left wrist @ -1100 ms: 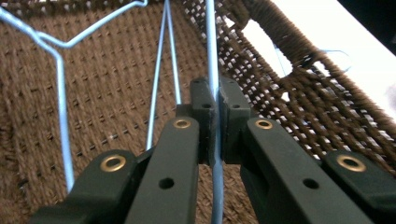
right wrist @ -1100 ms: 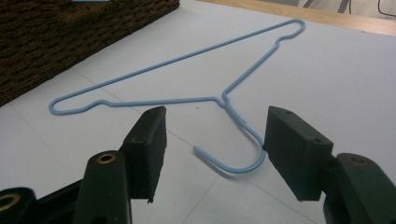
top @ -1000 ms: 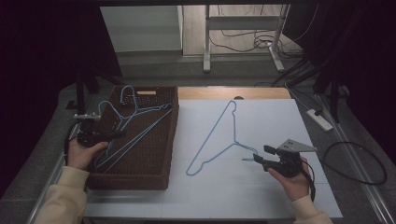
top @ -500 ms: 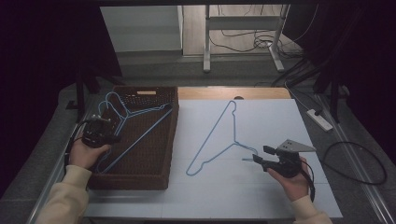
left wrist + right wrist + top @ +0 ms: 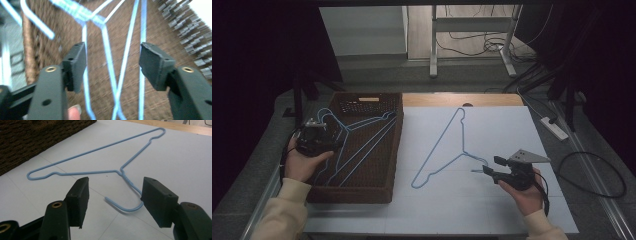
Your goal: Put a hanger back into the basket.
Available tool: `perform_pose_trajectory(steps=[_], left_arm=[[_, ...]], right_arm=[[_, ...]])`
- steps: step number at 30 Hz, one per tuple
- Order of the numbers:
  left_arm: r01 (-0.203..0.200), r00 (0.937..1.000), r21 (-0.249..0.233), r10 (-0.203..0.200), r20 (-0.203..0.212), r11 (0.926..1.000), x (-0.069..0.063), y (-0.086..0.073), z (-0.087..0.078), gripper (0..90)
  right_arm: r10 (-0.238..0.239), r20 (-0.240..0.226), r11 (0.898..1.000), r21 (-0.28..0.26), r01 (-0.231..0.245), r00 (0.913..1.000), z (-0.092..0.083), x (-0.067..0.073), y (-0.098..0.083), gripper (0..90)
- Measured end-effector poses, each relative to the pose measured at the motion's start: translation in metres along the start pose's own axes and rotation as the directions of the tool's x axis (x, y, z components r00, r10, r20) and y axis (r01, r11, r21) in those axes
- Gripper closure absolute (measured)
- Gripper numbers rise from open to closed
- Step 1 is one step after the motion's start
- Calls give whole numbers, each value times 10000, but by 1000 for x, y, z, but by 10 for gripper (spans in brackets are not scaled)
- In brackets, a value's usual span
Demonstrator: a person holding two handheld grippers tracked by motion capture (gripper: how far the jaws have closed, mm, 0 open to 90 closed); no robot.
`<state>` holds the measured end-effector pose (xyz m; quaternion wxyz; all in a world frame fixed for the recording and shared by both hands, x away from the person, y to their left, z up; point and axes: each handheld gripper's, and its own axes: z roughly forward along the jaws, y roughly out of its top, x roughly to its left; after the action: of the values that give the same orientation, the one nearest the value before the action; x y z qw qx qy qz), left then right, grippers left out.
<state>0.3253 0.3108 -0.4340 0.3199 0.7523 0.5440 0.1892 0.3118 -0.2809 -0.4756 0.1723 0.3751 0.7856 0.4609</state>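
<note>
A white-topped desk (image 5: 492,210) is carrying a dark wicker basket (image 5: 357,194) along its left edge, where blue wire hangers (image 5: 362,145) are lying. The left tool (image 5: 314,140) is hovering at the basket's left rim, its jaws just having been opening and now standing spread, the wires below them, none pinched. A single blue hanger (image 5: 447,145) is lying flat mid-desk. The right tool (image 5: 487,169), jaws spread, is sitting near the right edge, the hook (image 5: 130,207) lying just before its pads. No writing is legible.

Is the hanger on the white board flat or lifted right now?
Flat. The blue hanger lies on the white board, and the right gripper has its open jaws on either side of the hook without pressing on it.
</note>
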Motion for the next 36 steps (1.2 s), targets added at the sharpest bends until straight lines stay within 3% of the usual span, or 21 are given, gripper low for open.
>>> perform_pose_trajectory(steps=[6,11,14,18,20,25,26,32,36], left_arm=[[-310,9932,-1282,450,1075,9913,-18,3,-23,333],[-491,9843,-1884,795,1577,9809,-32,1,-33,323],[-528,9765,-2084,942,1938,9766,-43,-1,-37,312],[-634,9719,-2224,1108,2077,9729,-53,-2,-37,308],[-595,9641,-2399,1181,2379,9690,-62,-3,-37,306],[-563,9551,-2679,1301,2663,9618,-78,-5,-35,305],[-570,9501,-2761,1371,2804,9595,-86,-6,-33,305],[-737,9372,-2715,1597,3101,9596,-107,-8,-22,305],[-808,9354,-2654,1650,3127,9608,-114,-8,-16,305]], right_arm=[[-16,10,10000,-22,16,10000,0,1,0,400],[-28,31,10000,-29,28,10000,-1,1,0,401],[-34,17,10000,-26,34,10000,-1,1,1,401],[-44,8,10000,-30,44,10000,-1,1,1,401],[-40,4,10000,-43,40,10000,-1,1,1,401],[-23,15,10000,-70,23,10000,-2,0,1,401],[-25,15,10000,-73,25,10000,-2,0,1,400],[-40,9,10000,-70,40,10000,-2,0,1,400],[-27,-1,10000,-72,27,10000,-1,0,1,401]])
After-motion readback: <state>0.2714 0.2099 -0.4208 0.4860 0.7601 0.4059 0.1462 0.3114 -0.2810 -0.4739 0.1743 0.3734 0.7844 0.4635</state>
